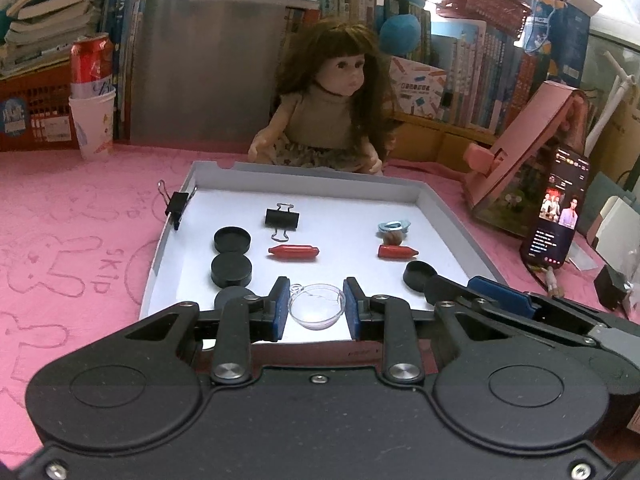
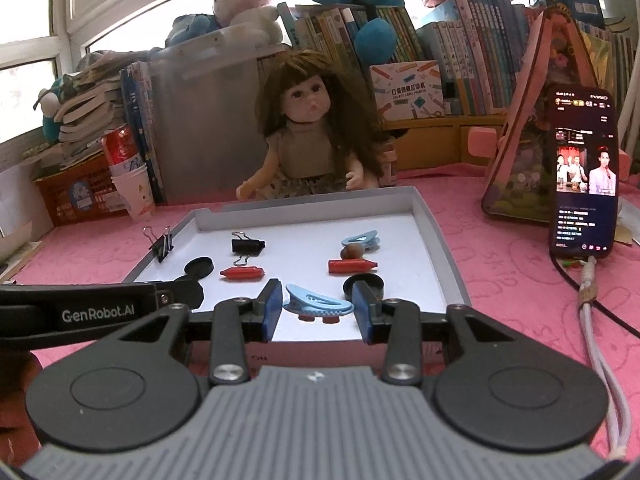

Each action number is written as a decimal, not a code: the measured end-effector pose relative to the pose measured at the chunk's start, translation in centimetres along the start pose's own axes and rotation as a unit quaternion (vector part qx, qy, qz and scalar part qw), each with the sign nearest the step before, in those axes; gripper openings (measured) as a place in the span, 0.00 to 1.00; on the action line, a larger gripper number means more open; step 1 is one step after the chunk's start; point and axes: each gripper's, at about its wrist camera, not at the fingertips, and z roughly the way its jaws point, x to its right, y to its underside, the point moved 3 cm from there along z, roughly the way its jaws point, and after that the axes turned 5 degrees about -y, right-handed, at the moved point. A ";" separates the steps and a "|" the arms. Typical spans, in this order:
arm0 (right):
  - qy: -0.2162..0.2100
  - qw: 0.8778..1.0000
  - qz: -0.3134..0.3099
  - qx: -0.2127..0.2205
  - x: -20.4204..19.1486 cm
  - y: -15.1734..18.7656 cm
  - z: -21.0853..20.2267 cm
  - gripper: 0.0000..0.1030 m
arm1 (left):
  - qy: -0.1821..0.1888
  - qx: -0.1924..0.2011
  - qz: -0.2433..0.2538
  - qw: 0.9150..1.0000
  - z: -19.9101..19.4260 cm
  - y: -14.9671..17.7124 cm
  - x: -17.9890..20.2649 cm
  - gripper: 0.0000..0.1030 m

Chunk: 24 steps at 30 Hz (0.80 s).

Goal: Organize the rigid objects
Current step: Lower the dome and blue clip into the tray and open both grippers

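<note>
Clear dish [image 1: 317, 306] between left fingers [image 1: 281, 307], seemingly untouched.

"GenRobot.AI" stood in white on the left gripper [image 2: 72, 312], at 9 o'clock in the right view. "SKIP" was embossed on the pink cloth [image 1: 60, 240], at 9 o'clock in the left view. Other print was illegible.

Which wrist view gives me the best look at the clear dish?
Left wrist: the clear dish sits whole on the white tray, centred between the open left gripper fingers. The right wrist view does not show it; the left gripper's body covers that area.
</note>
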 end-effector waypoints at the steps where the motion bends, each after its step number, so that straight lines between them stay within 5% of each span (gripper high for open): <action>1: 0.000 1.000 0.000 -0.002 0.1 0.0 0.2 0.42 | 0.001 -0.002 -0.001 1.000 0.2 -0.1 0.0 0.26; 24: 0.001 0.998 0.027 -0.051 1.4 -0.6 4.8 0.43 | -0.026 -0.040 -0.005 0.999 5.5 -1.0 0.1 0.26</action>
